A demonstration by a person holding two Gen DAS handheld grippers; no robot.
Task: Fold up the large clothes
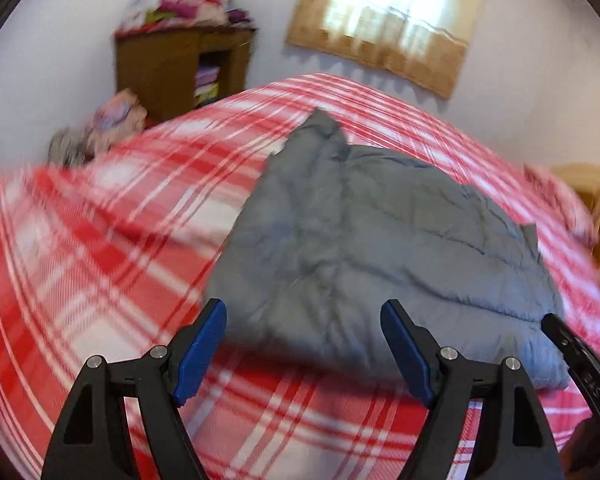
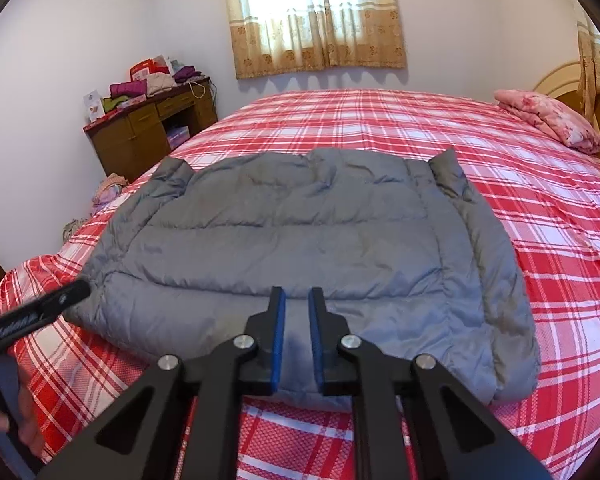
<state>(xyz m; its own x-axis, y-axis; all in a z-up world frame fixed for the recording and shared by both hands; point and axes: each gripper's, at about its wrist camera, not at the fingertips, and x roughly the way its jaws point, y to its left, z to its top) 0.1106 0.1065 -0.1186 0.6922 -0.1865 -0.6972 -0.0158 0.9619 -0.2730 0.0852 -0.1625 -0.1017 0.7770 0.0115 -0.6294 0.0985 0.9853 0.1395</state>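
A wide bed under a red-and-white plaid cotton cover [image 2: 380,128] fills both views, with a grey quilted puffer jacket [image 2: 300,236] lying flat on it toward the near edge, back panel up and both sleeves folded in along its sides. In the right wrist view the jacket spreads from 9 o'clock to 3 o'clock across the centre of the frame, its hem nearest the camera. Behind the bed, at 12 o'clock, beige patterned curtains [image 2: 316,20] hang over a bright window; a brown wooden desk [image 2: 140,136] at 10 o'clock carries a pile of folded clothes and boxes, and a pink floral folded quilt [image 2: 552,120] rests on the bed at 2 o'clock. The left gripper [image 1: 304,320], black with blue-padded fingers [image 1: 204,340], hovers over the jacket's left hem corner with those fingers spread wide and nothing between them; its view is smeared by motion blur. The right gripper [image 2: 297,300] sits above the middle of the hem, its fingers drawn to a narrow gap with no fabric pinched between the pads, the cloth lying beneath them.
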